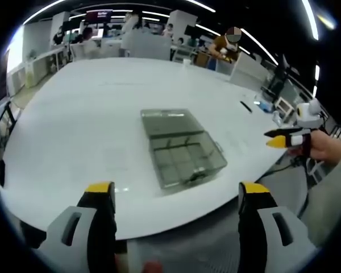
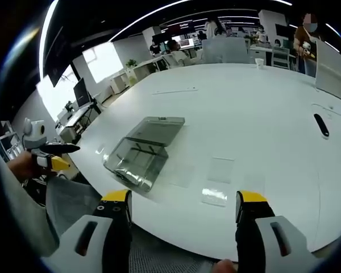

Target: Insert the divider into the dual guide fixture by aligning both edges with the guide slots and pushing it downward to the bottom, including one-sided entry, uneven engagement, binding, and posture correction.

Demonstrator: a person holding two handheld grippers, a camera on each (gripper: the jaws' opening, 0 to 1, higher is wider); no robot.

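The guide fixture is a clear plastic box (image 1: 184, 162) with inner partitions, its lid (image 1: 170, 122) folded open flat behind it on the white table. In the right gripper view the box (image 2: 135, 158) lies left of centre, and clear flat dividers (image 2: 220, 169) rest on the table to its right, one small piece (image 2: 215, 197) nearer the edge. My left gripper (image 1: 176, 190) is open and empty, short of the table edge in front of the box. My right gripper (image 2: 183, 198) is likewise open and empty, off the table edge. Each gripper also appears in the other's view: right (image 1: 285, 139), left (image 2: 50, 156).
The white table (image 1: 91, 114) is large and rounded. A black pen (image 2: 321, 125) lies on it far from the box. Chairs, desks and people (image 1: 226, 46) stand beyond the far edge. A hand (image 1: 325, 149) holds the right gripper.
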